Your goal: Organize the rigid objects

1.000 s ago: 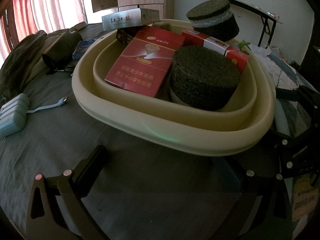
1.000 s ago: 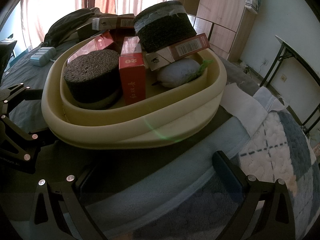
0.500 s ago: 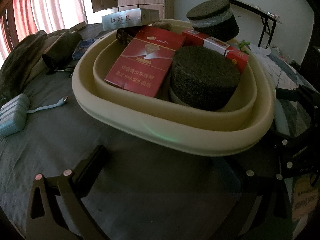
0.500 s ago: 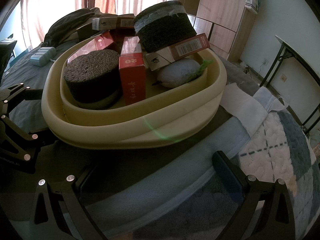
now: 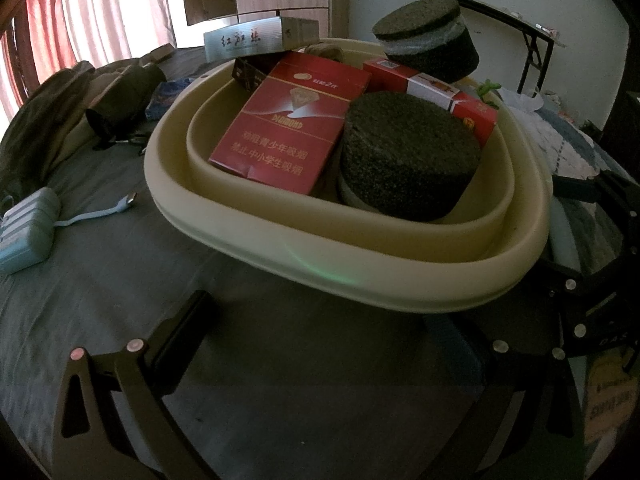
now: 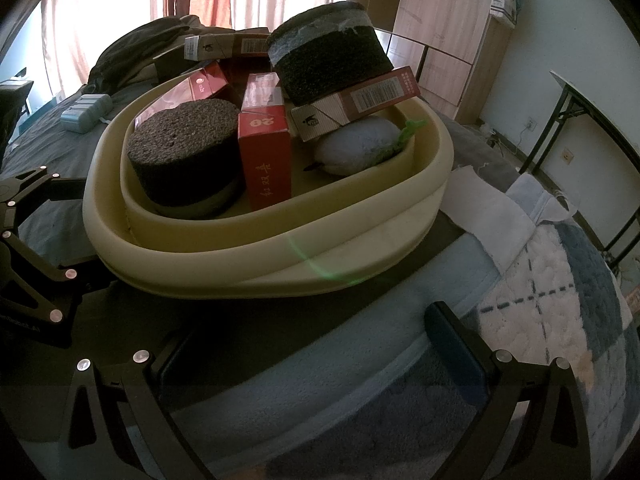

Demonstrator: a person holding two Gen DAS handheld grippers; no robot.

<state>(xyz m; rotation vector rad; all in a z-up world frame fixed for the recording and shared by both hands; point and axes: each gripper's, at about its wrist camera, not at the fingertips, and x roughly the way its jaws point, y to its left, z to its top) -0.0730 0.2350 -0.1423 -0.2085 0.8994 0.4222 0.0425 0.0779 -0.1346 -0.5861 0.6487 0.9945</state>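
A cream oval basin (image 5: pixel 304 256) (image 6: pixel 280 256) sits on the bed. It holds red carton boxes (image 5: pixel 292 120) (image 6: pixel 264 152), a dark foam cylinder (image 5: pixel 408 156) (image 6: pixel 184 156), a second foam cylinder (image 5: pixel 428 44) (image 6: pixel 332 60) stacked on a box, and a pale blue pouch (image 6: pixel 360 144). My left gripper (image 5: pixel 320 336) is open and empty just in front of the basin. My right gripper (image 6: pixel 312 340) is open and empty in front of the basin's other side.
A light blue power bank (image 5: pixel 24 228) with a cable lies at left on the grey sheet. Dark clothes (image 5: pixel 80 108) are piled behind. A white cloth (image 6: pixel 492 216) and a checked quilt (image 6: pixel 560 300) lie at right. A folding table (image 6: pixel 592 120) stands by the wall.
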